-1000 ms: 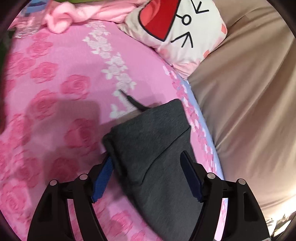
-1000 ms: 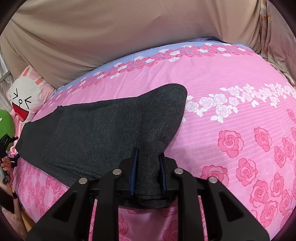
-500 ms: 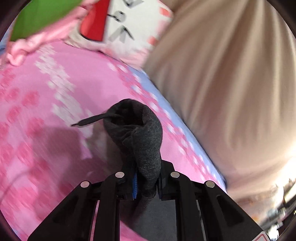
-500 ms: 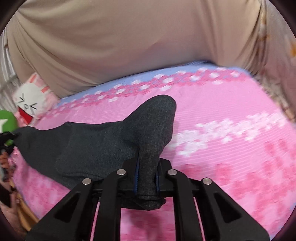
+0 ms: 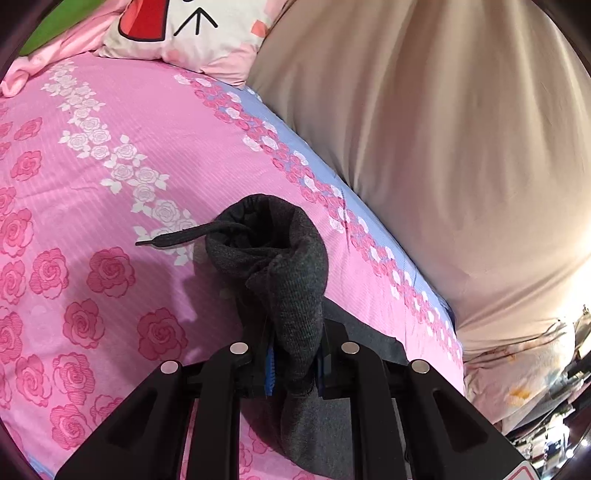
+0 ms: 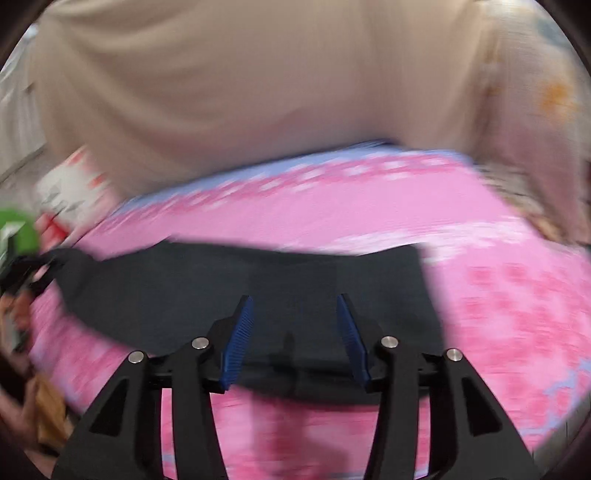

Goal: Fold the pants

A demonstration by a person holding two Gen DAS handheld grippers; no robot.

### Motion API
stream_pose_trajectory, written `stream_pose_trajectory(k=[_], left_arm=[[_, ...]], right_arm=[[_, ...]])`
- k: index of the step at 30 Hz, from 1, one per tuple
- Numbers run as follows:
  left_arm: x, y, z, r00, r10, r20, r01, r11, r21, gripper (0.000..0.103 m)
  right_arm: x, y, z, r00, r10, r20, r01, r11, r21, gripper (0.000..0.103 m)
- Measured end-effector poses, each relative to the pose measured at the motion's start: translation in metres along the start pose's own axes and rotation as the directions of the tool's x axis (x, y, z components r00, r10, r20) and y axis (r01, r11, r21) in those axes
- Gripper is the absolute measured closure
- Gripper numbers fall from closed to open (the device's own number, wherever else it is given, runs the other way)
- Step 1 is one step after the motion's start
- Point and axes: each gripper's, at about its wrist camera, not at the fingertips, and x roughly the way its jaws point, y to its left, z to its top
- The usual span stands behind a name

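Observation:
Dark grey pants [image 6: 258, 295] lie across a pink rose-print bed sheet [image 6: 498, 302]. In the left wrist view my left gripper [image 5: 295, 369] is shut on a bunched end of the pants [image 5: 288, 280], held up off the sheet, with a black drawstring [image 5: 173, 238] sticking out to the left. In the blurred right wrist view my right gripper [image 6: 295, 332] has its jaws opening, and its blue pads [image 6: 240, 332] stand apart above the flat cloth with nothing pinched between them.
A cartoon-face pillow [image 5: 192, 29] and pink cloth [image 5: 55, 51] sit at the head of the bed. A beige curtain [image 5: 443, 147] hangs along the far edge. A green object [image 6: 16, 229] shows at the left.
My left gripper closed on the pants' end and lifted it, bunched, off the sheet. My right gripper let go of its fold, which now lies flat.

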Motion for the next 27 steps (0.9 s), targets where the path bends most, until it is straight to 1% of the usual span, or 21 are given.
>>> stream_pose_trajectory(k=[1, 2, 4, 5, 7, 8, 9, 11, 13, 14, 15, 16, 18, 19, 20, 21, 22, 23, 25, 27], left_arm=[[0.0, 0.001, 0.001, 1.0, 0.006, -0.002, -0.006, 1.0, -0.001, 0.09], [-0.002, 0.003, -0.001, 1.0, 0.01, -0.004, -0.01, 1.0, -0.003, 0.09], [-0.004, 0.007, -0.001, 1.0, 0.017, -0.01, -0.017, 1.0, -0.01, 0.09], [-0.007, 0.008, -0.001, 1.0, 0.018, -0.013, -0.018, 1.0, -0.011, 0.09], [-0.008, 0.013, -0.001, 1.0, 0.014, -0.02, -0.014, 1.0, -0.017, 0.09], [-0.009, 0.015, -0.002, 1.0, 0.013, -0.023, -0.014, 1.0, -0.019, 0.09], [-0.009, 0.018, -0.002, 1.0, 0.01, -0.026, -0.01, 1.0, -0.02, 0.09], [-0.008, 0.021, -0.002, 1.0, 0.004, -0.027, -0.004, 1.0, -0.022, 0.09], [-0.008, 0.023, -0.003, 1.0, -0.008, -0.023, 0.007, 1.0, -0.024, 0.09], [-0.008, 0.023, -0.003, 1.0, -0.008, -0.02, 0.007, 1.0, -0.023, 0.09], [-0.008, 0.023, -0.004, 1.0, -0.008, -0.017, 0.007, 1.0, -0.022, 0.09], [-0.008, 0.022, -0.005, 1.0, -0.009, -0.015, 0.009, 1.0, -0.02, 0.09], [-0.008, 0.022, -0.005, 1.0, -0.008, -0.017, 0.008, 1.0, -0.021, 0.089], [-0.008, 0.022, -0.005, 1.0, -0.009, -0.021, 0.008, 1.0, -0.023, 0.089], [-0.008, 0.023, -0.004, 1.0, -0.01, -0.024, 0.009, 1.0, -0.022, 0.089], [-0.008, 0.023, -0.004, 1.0, -0.008, -0.026, 0.008, 1.0, -0.016, 0.089], [-0.008, 0.023, -0.004, 1.0, -0.008, -0.027, 0.007, 1.0, -0.012, 0.089], [-0.008, 0.023, -0.004, 1.0, -0.011, -0.027, 0.01, 1.0, -0.011, 0.089], [-0.008, 0.02, -0.004, 1.0, -0.02, -0.023, 0.02, 1.0, 0.002, 0.089], [-0.008, 0.01, -0.004, 1.0, -0.014, -0.018, 0.015, 0.999, 0.034, 0.09]], right_arm=[[0.017, 0.017, -0.003, 0.998, 0.046, -0.038, -0.047, 0.998, -0.033, 0.058], [0.03, 0.028, -0.005, 0.996, 0.065, -0.068, -0.069, 0.996, -0.054, 0.058], [0.054, 0.042, -0.007, 0.992, 0.059, -0.111, -0.069, 0.994, -0.088, 0.06], [0.066, 0.045, -0.008, 0.99, 0.048, -0.131, -0.061, 0.993, -0.098, 0.064], [0.077, 0.044, -0.007, 0.986, 0.038, -0.162, -0.055, 0.994, -0.097, 0.085], [0.075, 0.042, -0.004, 0.986, 0.039, -0.164, -0.054, 0.994, -0.091, 0.093], [0.072, 0.045, -0.002, 0.987, 0.04, -0.159, -0.054, 0.995, -0.086, 0.096], [0.056, 0.047, 0.013, 0.993, 0.064, -0.103, -0.07, 0.996, -0.055, 0.096], [0.053, 0.056, 0.028, 0.994, 0.088, -0.064, -0.091, 0.994, -0.056, 0.096], [0.056, 0.057, 0.031, 0.994, 0.089, -0.059, -0.092, 0.994, -0.063, 0.096], [0.063, 0.06, 0.033, 0.993, 0.09, -0.075, -0.096, 0.993, -0.072, 0.095], [0.077, 0.063, 0.028, 0.988, 0.086, -0.128, -0.098, 0.991, -0.093, 0.09], [0.098, 0.068, 0.015, 0.98, 0.033, -0.195, -0.061, 0.989, -0.136, 0.084], [0.103, 0.068, 0.006, 0.979, 0.008, -0.203, -0.04, 0.988, -0.15, 0.081], [0.1, 0.07, 0.003, 0.983, 0.014, -0.185, -0.043, 0.988, -0.152, 0.078], [0.099, 0.071, 0.002, 0.982, 0.024, -0.187, -0.053, 0.987, -0.152, 0.067], [0.098, 0.071, 0.001, 0.983, 0.019, -0.183, -0.049, 0.987, -0.156, 0.067], [0.101, 0.071, 0.0, 0.982, 0.007, -0.191, -0.038, 0.986, -0.161, 0.069], [0.105, 0.068, 0.0, 0.983, -0.026, -0.181, -0.007, 0.984, -0.176, 0.087], [0.103, 0.064, 0.001, 0.984, -0.003, -0.18, -0.023, 0.989, -0.144, 0.088]])
